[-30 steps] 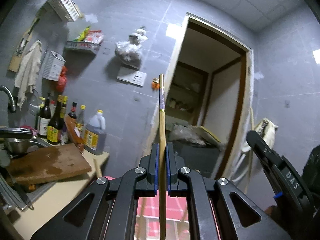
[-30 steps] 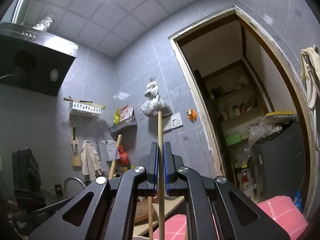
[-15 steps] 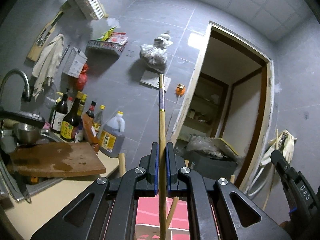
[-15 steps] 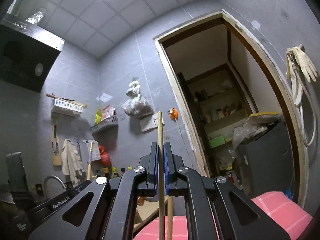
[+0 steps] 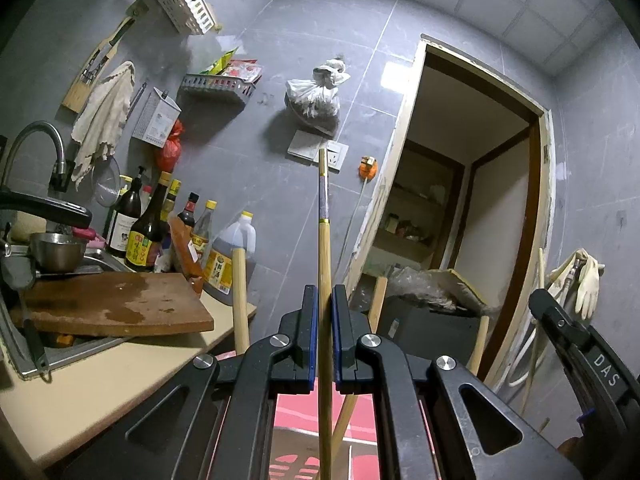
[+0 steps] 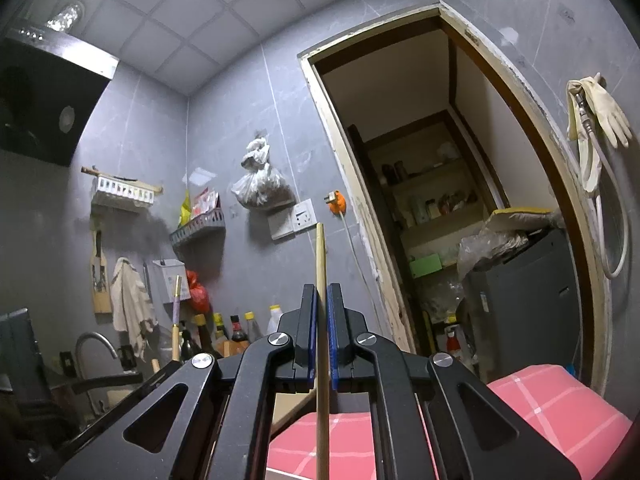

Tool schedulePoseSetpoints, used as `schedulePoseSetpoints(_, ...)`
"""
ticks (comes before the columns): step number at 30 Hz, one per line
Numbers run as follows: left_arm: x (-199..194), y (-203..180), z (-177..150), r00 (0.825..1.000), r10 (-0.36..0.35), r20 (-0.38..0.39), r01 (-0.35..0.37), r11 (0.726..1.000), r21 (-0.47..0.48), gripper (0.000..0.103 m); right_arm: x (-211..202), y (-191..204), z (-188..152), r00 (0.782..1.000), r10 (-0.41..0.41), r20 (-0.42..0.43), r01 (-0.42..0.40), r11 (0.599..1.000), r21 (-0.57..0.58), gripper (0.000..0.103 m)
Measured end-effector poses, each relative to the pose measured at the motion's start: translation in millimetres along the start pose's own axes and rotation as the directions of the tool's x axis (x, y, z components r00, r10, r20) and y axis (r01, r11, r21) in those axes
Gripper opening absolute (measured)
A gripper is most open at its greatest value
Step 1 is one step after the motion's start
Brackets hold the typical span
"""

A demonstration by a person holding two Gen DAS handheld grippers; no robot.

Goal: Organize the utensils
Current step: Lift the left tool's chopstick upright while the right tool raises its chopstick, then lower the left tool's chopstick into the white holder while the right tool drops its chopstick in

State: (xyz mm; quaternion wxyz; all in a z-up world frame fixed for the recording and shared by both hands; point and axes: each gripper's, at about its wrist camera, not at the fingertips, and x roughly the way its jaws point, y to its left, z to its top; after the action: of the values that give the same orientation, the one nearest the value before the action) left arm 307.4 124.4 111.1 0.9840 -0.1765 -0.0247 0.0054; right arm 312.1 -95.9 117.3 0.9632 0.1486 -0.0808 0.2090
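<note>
My left gripper (image 5: 324,300) is shut on a wooden chopstick with a purple band (image 5: 323,248), which stands upright between the pads. My right gripper (image 6: 321,300) is shut on a plain wooden chopstick (image 6: 321,264), also upright. The right gripper's black body (image 5: 580,352) shows at the right edge of the left wrist view. The left gripper's chopstick (image 6: 176,312) shows at the lower left of the right wrist view. Several more wooden utensil handles (image 5: 240,296) stick up below and beside the left gripper.
A pink checked surface (image 6: 552,412) lies below both grippers. A counter (image 5: 100,380) at left carries a wooden cutting board (image 5: 116,308), sauce bottles (image 5: 148,232), a sink and a faucet (image 5: 28,140). A doorway (image 5: 460,216) to a storage room is ahead right.
Both views have swung and tilted so the counter, bottles and doorway shifted right. Both grippers stay shut on their chopsticks. More wooden handles now show beside the left gripper.
</note>
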Motion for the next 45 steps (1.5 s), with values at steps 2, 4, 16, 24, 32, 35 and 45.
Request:
schedulePoseSetpoints(2,0,-2,-3,1.0,-0.002,-0.001,0.002,1.0,0.007,0.004,1,1,-3,1.0,-0.001,-0.009,0.001,1.0,-0.007,0.003)
schedulePoseSetpoints(4,-1,-5,-6,1.0,-0.004,0.002,0.004,1.0,0.02,0.004,2,2,-5,1.0,-0.005,-0.016,0.004,1.0,-0.011,0.003)
schedulePoseSetpoints(16,1,-11,-21,1.0,-0.023,-0.021,0.024,0.997,0.067,0.004,4,7,-14,0.999,0.0,-0.043,-0.001,0.999,-0.039,0.004)
schedulePoseSetpoints(24,-1,-7,-26,0.998,-0.041,-0.054,0.044,0.997,0.066,0.004,4,8,-21,0.998,0.006,-0.07,-0.01,0.999,-0.049,0.004)
schedulePoseSetpoints(32,-2,-7,-28,0.995,-0.051,-0.081,0.056,0.997,0.059,0.005,3,9,-23,0.997,0.011,-0.076,-0.015,0.998,-0.057,0.004)
schedulePoseSetpoints(35,-4,-7,-27,0.995,-0.056,-0.08,0.061,0.997,0.057,0.005,3,9,-23,0.997,0.01,-0.075,-0.015,0.998,-0.059,0.004)
schedulePoseSetpoints(45,-11,-12,-17,0.991,-0.082,-0.105,0.088,0.994,0.06,0.01,-5,13,-11,0.996,0.026,-0.082,-0.033,0.996,-0.079,0.009)
